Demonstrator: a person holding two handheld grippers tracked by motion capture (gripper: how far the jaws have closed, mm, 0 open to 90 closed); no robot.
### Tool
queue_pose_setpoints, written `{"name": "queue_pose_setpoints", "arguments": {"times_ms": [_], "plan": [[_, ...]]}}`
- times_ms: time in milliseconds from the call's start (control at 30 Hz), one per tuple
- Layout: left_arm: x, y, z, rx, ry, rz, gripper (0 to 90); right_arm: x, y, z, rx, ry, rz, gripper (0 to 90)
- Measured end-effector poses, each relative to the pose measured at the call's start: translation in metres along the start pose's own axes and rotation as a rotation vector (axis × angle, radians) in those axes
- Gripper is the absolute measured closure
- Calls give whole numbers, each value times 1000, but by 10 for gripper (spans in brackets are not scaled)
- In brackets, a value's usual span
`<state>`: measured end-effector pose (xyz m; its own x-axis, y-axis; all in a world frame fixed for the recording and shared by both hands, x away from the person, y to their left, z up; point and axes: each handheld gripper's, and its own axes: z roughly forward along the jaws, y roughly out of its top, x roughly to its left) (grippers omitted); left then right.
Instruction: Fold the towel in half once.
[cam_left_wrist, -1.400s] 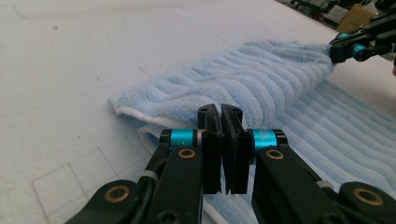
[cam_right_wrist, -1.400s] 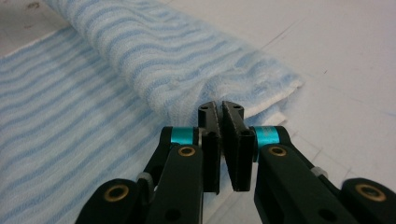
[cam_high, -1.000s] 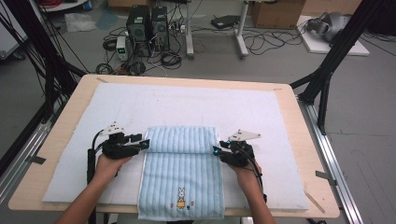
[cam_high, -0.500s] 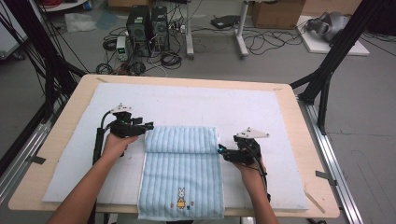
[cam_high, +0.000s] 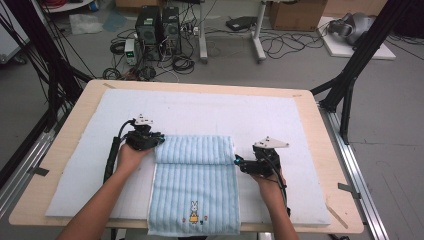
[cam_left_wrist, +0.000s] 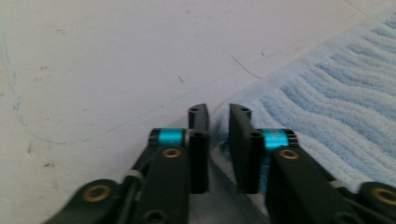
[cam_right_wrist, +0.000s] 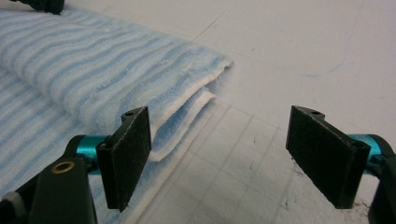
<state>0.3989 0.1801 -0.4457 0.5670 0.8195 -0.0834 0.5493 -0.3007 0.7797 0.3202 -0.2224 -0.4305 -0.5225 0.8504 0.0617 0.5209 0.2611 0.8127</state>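
Note:
A light blue striped towel (cam_high: 195, 185) with a small rabbit motif (cam_high: 193, 207) lies on the white mat, its far part folded back into a thick band (cam_high: 195, 149). My left gripper (cam_high: 158, 142) is at the band's left end. In the left gripper view its jaws (cam_left_wrist: 218, 112) have just been closing and stand almost together on the towel's (cam_left_wrist: 336, 93) fuzzy edge. My right gripper (cam_high: 238, 162) sits at the band's right end. Its jaws (cam_right_wrist: 219, 116) have opened wide, and the layered towel corner (cam_right_wrist: 187, 93) lies beside the left pad (cam_right_wrist: 133, 154), not gripped.
The white padded mat (cam_high: 225, 110) covers most of the wooden table (cam_high: 65, 150). The towel's near end hangs at the table's front edge. Black frame posts, cables and computer boxes (cam_high: 160, 25) stand on the floor beyond the table.
My left hand has moved away from the person and slightly right, up to the left end of the folded band. The right hand has stayed by the band's right end.

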Motion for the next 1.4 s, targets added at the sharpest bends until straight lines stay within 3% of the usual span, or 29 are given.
{"name": "queue_pose_setpoints", "arguments": {"times_ms": [167,333,433,633,800,867,933,1067,1400], "plan": [[0,2,-9,-79,-58,-42,844,-3,3,2,-14,8,32,224],[1,1,-18,-124,-92,-78,844,-7,16,12,-28,41,47,362],[0,2,-21,-139,-100,-82,844,-4,27,28,12,33,5,463],[0,3,-23,-149,-109,-94,843,2,50,70,140,18,-14,438],[1,2,-24,-147,-118,-95,843,2,53,90,207,16,-15,609],[1,2,-25,-153,-123,-98,843,1,53,88,209,25,-20,766],[1,2,-26,-158,-130,-100,843,1,54,87,211,40,-52,837],[1,4,-33,-185,-142,-104,843,7,56,79,158,29,-99,846],[-10,-3,-61,-236,-213,-90,843,24,59,32,17,100,-142,846]]}}
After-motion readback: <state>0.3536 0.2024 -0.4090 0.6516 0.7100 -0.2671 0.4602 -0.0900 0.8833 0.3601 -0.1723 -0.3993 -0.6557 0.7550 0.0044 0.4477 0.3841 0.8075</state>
